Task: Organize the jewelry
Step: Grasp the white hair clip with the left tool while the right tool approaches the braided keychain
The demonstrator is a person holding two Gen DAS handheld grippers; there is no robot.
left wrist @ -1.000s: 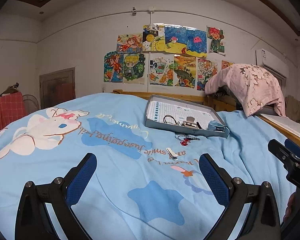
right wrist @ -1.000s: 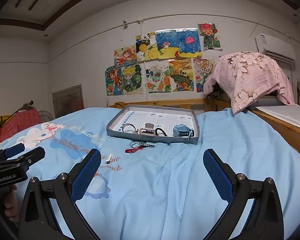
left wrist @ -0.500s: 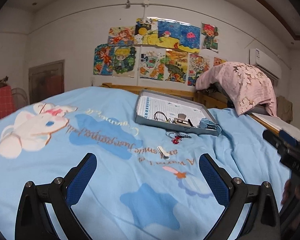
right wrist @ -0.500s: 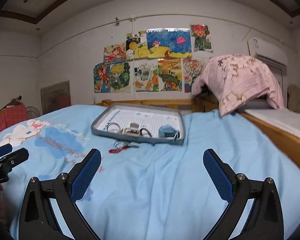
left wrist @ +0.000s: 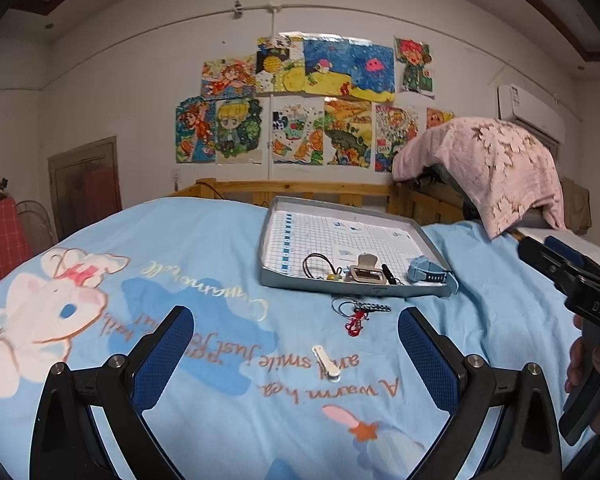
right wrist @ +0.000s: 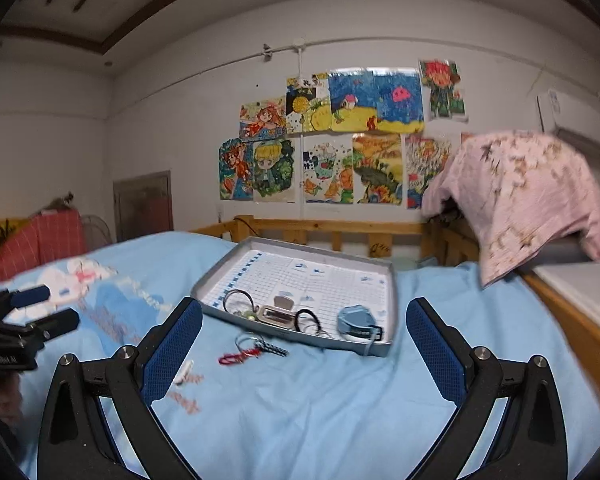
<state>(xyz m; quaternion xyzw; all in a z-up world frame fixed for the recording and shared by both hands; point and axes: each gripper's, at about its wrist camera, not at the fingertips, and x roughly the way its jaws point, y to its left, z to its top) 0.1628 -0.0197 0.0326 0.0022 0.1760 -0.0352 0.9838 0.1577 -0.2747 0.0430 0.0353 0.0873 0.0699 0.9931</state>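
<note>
Your left gripper [left wrist: 292, 344] hangs over the bed [left wrist: 204, 240], jaws spread wide, nothing between them. Your right gripper [right wrist: 304, 340] is just as wide and bare. The tray [left wrist: 274, 216] sits ahead on the bed with a hair tie [left wrist: 318, 266], a clip [left wrist: 366, 274] and a blue watch [left wrist: 428, 272] along its near edge. Just in front of it lies a keyring [left wrist: 356, 312] with a red cord; nearer you, a white clip [left wrist: 326, 362]. The right view is blurred, so the small pieces there are hard to tell apart.
</note>
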